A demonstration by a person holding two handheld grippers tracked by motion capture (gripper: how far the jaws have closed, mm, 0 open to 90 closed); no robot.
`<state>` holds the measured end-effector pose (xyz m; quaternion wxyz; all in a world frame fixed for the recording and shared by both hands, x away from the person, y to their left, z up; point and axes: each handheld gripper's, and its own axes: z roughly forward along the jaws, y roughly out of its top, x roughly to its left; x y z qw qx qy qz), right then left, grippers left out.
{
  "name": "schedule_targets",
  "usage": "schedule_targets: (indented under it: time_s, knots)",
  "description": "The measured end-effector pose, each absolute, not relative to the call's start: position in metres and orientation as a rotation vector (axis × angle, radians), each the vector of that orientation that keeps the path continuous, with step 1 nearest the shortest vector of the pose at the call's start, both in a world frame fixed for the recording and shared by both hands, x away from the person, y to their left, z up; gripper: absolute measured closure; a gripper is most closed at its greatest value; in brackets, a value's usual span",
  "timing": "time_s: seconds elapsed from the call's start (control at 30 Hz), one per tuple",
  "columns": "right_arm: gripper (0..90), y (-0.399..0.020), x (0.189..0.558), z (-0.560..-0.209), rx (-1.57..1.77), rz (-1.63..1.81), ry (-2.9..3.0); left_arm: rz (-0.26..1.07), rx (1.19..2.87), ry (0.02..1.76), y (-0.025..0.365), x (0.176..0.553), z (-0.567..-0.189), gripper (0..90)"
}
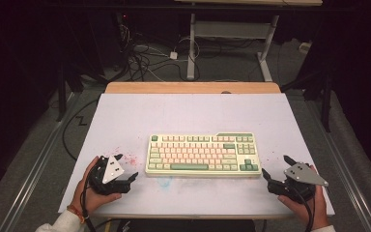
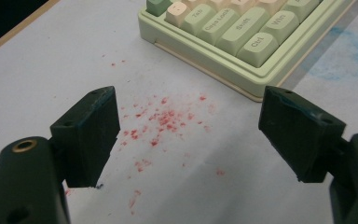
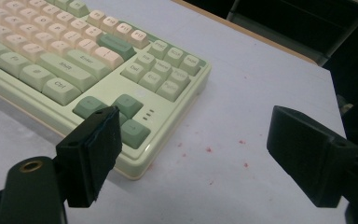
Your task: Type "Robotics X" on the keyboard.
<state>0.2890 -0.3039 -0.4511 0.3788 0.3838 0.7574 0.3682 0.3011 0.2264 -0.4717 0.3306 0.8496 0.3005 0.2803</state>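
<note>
**Both hand-held grippers poised at the ends of the keyboard**

From where I stand, the left hand-held gripper [image 1: 124, 168] sits low over the bench [image 1: 125, 116], just off the keyboard's left end. Its jaws stand wide with nothing between them; in the left gripper view they frame a scatter of red specks [image 2: 163, 119] on the white surface, and the keyboard's near left corner, with its Ctrl key, lies just ahead and to one side.

The keyboard [image 1: 203, 153] itself, pale green with cream keys, lies flat in the middle of the bench, long side toward the person, touched by neither tool.

At the right, the right hand-held gripper [image 1: 276, 168] is likewise spread wide and empty, close to the keyboard's right end. In the right gripper view one jaw hangs in front of the arrow-key corner [image 3: 130, 126], the other over bare bench.

I take this as the approach step, before any grip. The next move likely calls for sliding each pair of jaws over an end edge of the case and closing evenly, so the board lifts level rather than tipping.
</note>
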Motion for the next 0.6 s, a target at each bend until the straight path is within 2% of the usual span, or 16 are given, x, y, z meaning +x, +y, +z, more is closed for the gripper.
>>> schedule_targets:
  time_s: [0.4,0.5,0.6]
  knots:
    - [32.8,-0.309,0.279,-0.448,0.960,1.028,1.971,0.744,2.229,0.776,0.227,0.297,-0.472,22.5]
    - [46.4,-0.307,0.278,-0.445,0.944,1.042,1.998,0.744,2.213,0.792,0.229,0.296,-0.471,22.6]
    - [53.9,-0.305,0.278,-0.442,0.928,1.046,2.010,0.744,2.210,0.786,0.229,0.296,-0.471,23.9]
